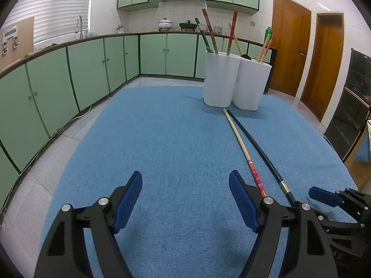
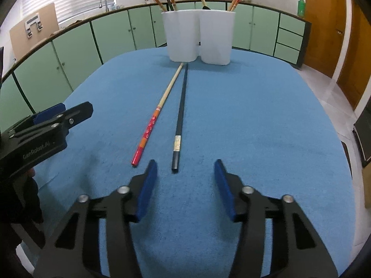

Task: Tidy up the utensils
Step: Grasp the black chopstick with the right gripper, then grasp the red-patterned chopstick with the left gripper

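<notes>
Two chopsticks left on the worktop (image 2: pixel 255 115), lying side by side, tips nearly meeting just in front of the white holder (image 2: pixel 199 39), butt ends fanned toward the tongs.

- black chopstick (image 2: pixel 180 118): slim, square-ish, glossy, pale metallic band near the butt.
- bamboo chopstick (image 2: pixel 160 108): pale round shaft, red patterned lacquer on the butt half.

Holder is a two-lobed white plastic tub, matte, upright, already carrying several mixed chopsticks, plus a dark utensil I can't identify.

Right tongs (image 2: pixel 185 169): half-closed gap, nothing gripped; black stick's butt sits just ahead of the pads and between their lines, not touching. Left tongs (image 1: pixel 185 185): spread wide, empty, hovering over bare cloth left of the bamboo stick.

Likely step: right picks the black stick. To do it well:
- drop lower so the pads straddle the butt end, grip near the metallic band, not the extreme tip.
- thin rigid rod on soft cloth: pads need to reach cloth level or it rolls away.
- glossy finish may slip on the ribbed blue pads; close squarely across the shaft.
- keep clear of the bamboo stick, just beside it.
- tilt tip-down before the tub.

Cloth is blue woven fabric, flat, slight nap.
</notes>
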### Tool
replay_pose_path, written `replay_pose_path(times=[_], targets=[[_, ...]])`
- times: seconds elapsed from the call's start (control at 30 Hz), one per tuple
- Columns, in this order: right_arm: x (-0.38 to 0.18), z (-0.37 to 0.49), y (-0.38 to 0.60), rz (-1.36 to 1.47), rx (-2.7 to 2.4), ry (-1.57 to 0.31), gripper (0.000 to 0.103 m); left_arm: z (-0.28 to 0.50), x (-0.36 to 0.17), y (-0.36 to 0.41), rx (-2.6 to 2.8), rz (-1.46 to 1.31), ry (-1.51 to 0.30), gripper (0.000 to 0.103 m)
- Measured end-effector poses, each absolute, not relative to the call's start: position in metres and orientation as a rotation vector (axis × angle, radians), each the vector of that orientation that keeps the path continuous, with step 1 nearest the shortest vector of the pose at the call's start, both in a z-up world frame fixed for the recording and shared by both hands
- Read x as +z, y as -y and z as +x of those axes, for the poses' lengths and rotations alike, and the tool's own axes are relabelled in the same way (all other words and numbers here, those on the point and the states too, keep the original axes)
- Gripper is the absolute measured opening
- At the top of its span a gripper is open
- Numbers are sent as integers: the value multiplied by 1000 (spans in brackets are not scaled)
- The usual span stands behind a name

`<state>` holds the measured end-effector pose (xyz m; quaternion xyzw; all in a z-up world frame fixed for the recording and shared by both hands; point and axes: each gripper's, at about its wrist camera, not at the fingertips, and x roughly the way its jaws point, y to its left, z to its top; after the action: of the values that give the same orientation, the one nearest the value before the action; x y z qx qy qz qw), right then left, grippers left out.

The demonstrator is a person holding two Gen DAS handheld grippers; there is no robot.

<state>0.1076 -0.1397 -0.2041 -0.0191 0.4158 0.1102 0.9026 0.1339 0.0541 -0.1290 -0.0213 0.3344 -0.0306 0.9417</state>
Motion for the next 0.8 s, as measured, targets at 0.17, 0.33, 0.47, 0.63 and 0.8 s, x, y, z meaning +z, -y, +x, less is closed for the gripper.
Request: replay_pose_path(times=[0.17, 0.33, 0.47, 0.63, 0.8], targets=[[-208, 111, 135, -38, 234, -878, 30, 135, -129, -53, -61, -40, -684, 76], [-209, 115, 134, -40, 226, -884, 17, 134, -128, -52, -62, -30, -681, 76], [-208, 115, 136, -35, 220, -883, 8, 134, -127, -48, -68, -16, -682, 76], [-207, 115, 149, -14, 198, -877, 6, 133, -126, -38, -90, -8, -679, 76], [-206, 116, 171, -1, 150, -869, 6, 132, -126, -21, -130, -4, -691, 76]])
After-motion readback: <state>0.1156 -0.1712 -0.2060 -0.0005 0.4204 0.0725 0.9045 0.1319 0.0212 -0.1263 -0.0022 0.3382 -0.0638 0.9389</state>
